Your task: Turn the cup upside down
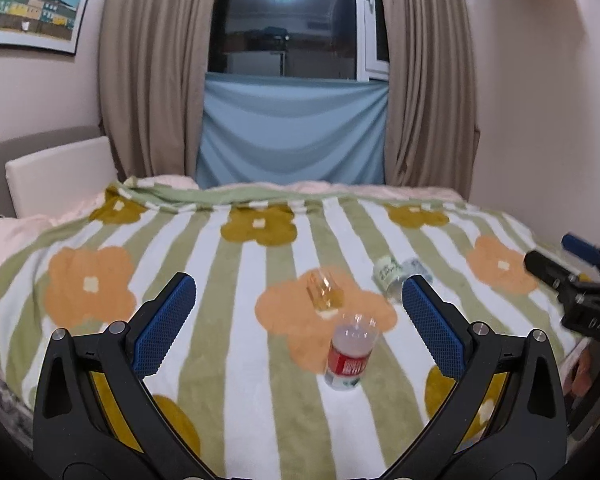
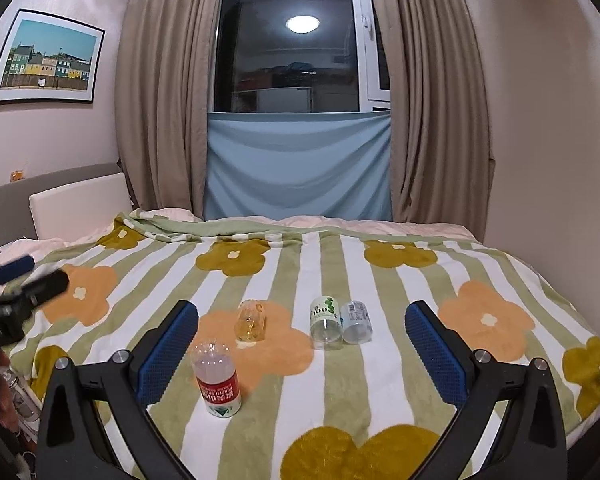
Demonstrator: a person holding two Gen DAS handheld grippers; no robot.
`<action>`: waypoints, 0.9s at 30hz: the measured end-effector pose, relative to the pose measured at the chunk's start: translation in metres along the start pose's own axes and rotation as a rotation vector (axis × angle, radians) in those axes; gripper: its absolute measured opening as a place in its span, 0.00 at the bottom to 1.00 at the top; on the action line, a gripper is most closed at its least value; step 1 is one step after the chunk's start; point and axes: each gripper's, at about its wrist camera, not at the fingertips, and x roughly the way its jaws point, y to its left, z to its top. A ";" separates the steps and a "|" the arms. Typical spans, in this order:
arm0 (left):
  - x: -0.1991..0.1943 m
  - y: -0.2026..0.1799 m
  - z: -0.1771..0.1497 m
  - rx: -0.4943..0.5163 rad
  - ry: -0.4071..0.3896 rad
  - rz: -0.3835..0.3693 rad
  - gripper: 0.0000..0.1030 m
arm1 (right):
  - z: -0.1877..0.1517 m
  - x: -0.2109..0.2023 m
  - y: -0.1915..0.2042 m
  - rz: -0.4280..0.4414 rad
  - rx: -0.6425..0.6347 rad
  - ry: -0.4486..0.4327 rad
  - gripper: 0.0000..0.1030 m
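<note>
Several clear cups stand on a flowered striped blanket [image 2: 380,400] on a bed. A red-labelled cup [image 2: 217,380] stands nearest, also in the left wrist view [image 1: 350,354]. An amber-tinted glass cup [image 2: 251,321] stands behind it, also in the left wrist view [image 1: 323,292]. A green-labelled cup [image 2: 325,322] and a blue-labelled cup [image 2: 355,321] stand side by side. My left gripper [image 1: 298,292] is open and empty above the blanket. My right gripper [image 2: 302,320] is open and empty, short of the cups.
Beige curtains [image 2: 160,120] and a blue cloth [image 2: 298,168] hang behind the bed under a dark window. A white cushion [image 2: 80,208] leans at the headboard on the left. The wall is close on the right.
</note>
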 end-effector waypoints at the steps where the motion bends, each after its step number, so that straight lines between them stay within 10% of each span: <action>1: 0.000 -0.001 -0.001 0.010 0.001 0.011 1.00 | -0.001 -0.002 0.000 -0.001 0.005 -0.001 1.00; 27: -0.012 -0.019 -0.005 0.023 -0.035 0.004 1.00 | 0.001 -0.012 -0.011 -0.025 0.017 -0.025 1.00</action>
